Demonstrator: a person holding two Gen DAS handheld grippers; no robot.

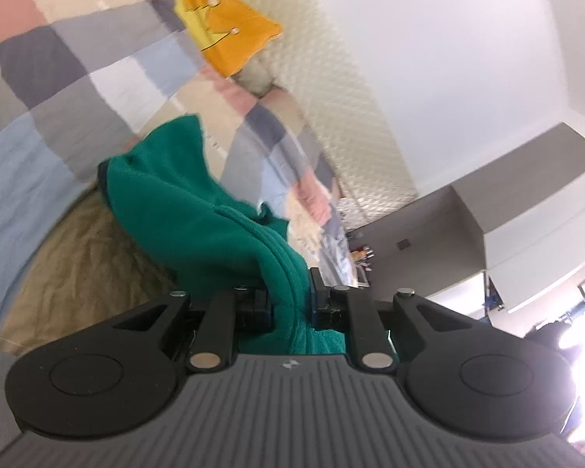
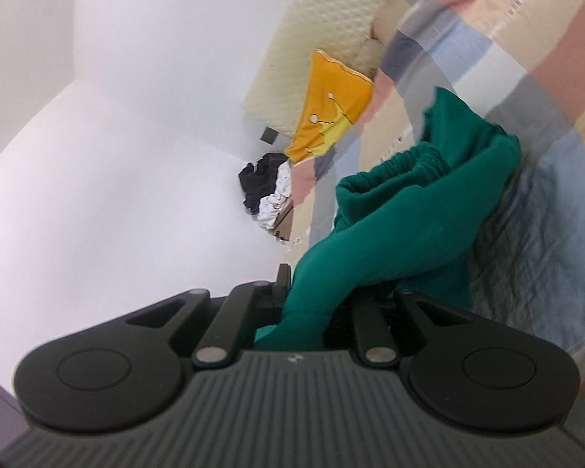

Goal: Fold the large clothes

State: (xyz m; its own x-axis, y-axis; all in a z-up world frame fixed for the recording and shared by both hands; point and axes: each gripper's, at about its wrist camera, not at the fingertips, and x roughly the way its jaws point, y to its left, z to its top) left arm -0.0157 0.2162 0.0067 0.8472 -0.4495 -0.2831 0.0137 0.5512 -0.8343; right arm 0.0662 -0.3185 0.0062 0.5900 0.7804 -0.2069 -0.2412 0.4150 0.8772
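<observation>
A large green garment (image 1: 191, 210) hangs lifted above the bed. My left gripper (image 1: 290, 292) is shut on a ribbed edge of it, and the cloth bunches between the black fingers (image 1: 318, 288). In the right wrist view the same green garment (image 2: 401, 210) shows a gathered elastic band near its top, and it droops toward the bedding. My right gripper (image 2: 312, 292) is shut on a fold of this cloth; its right finger is hidden under the fabric.
A patchwork quilt (image 1: 58, 89) covers the bed, with a tan sheet (image 1: 82, 265) beneath. An orange pillow (image 1: 230, 35) leans on the cream padded headboard (image 1: 331, 78). Dark and white clothes (image 2: 267, 191) are piled by the wall. Grey cabinets (image 1: 507, 195) stand at the right.
</observation>
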